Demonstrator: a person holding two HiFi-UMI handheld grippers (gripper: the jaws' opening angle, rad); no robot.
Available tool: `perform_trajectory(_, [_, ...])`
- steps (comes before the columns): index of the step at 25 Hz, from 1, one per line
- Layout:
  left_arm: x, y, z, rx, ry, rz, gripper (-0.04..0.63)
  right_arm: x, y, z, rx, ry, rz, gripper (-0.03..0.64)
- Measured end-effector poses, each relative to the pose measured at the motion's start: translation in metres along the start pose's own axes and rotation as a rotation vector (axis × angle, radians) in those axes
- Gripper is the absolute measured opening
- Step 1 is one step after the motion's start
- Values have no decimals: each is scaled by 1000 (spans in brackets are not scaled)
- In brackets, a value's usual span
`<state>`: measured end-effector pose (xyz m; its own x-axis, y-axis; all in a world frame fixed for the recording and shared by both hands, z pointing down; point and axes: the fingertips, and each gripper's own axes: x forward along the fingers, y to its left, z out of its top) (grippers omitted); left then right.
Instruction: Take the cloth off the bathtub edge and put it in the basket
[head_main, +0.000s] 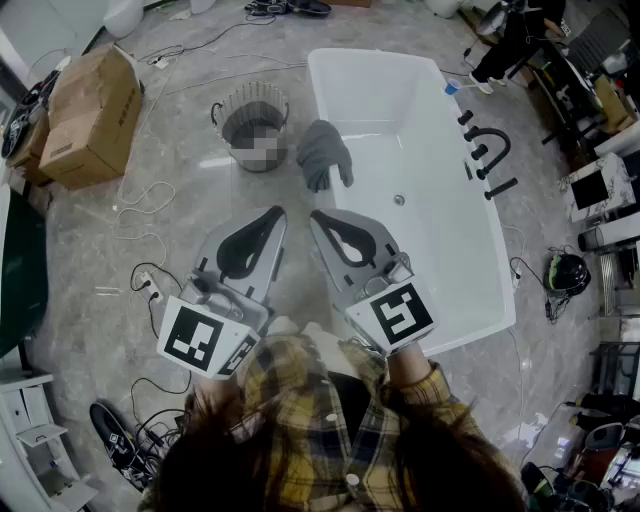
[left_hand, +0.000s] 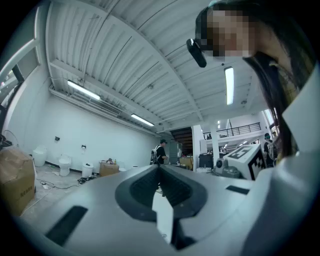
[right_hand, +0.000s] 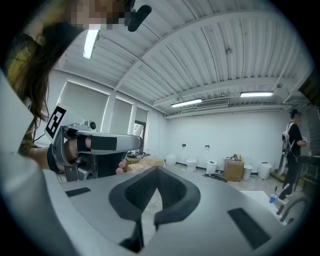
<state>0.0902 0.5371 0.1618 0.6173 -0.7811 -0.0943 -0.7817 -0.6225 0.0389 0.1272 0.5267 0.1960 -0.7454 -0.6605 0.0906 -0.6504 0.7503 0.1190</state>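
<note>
Grey cloth (head_main: 323, 153) draped over bathtub edge (head_main: 312, 95): judged soft, light, limp; pinch its bunched top fold. Left gripper (head_main: 279, 213) and right gripper (head_main: 315, 216) both pressed together, empty.

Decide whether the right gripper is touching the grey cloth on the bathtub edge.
Apart. The head view shows a clear gap between the right gripper and the cloth.

left gripper (head_main: 275, 212) fingers closed, empty, right gripper (head_main: 318, 216) likewise, side by side
</note>
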Motion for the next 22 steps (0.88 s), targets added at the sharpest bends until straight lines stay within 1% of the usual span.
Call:
perform_trajectory(7, [21,16,3,-2,14,-1,20,15,-15,1,24,18,7,15])
perform_trajectory(12, [28,17,6,-4,26,2,20,16,-24,6,47,9,5,15])
perform_trajectory(18, [24,18,-9,3,50,35,20,14,-32,-7,54,7,-12,15])
perform_trajectory(22, [13,16,-10,-3,42,84,20,2,-31,-11,57,9,0,15])
